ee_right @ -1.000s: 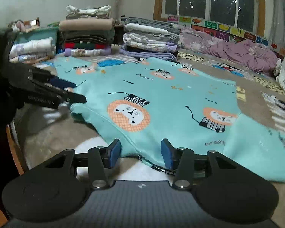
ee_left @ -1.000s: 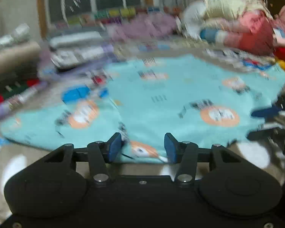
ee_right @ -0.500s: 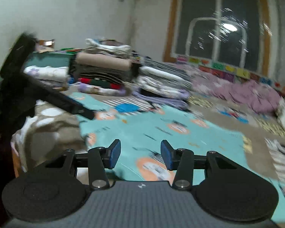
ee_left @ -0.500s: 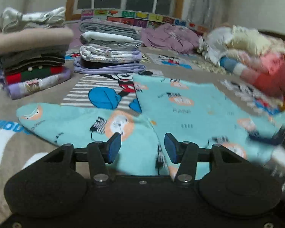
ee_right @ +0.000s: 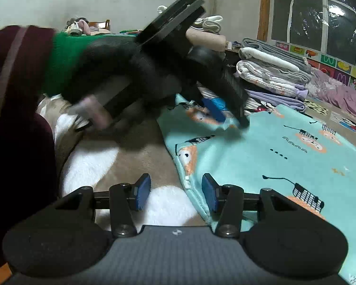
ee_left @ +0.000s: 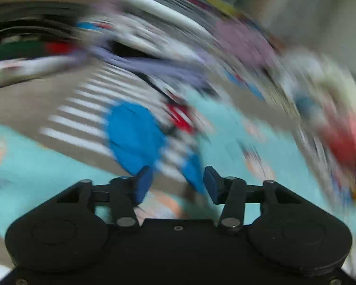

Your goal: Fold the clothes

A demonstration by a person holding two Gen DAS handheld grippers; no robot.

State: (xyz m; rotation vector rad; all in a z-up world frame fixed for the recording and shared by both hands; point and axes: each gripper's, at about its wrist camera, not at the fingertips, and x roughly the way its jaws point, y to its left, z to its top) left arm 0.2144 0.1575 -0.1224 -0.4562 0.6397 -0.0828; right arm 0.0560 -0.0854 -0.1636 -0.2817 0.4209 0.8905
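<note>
Left tongs (ee_right: 227,116) swung from hem to far corner of turquoise lion-print fleece garment (ee_right: 284,156) on bed (ee_right: 140,152), jaws apart, grip unclear. Right tongs (ee_right: 175,191) opening, empty, beside near edge. Fold starting.
</note>
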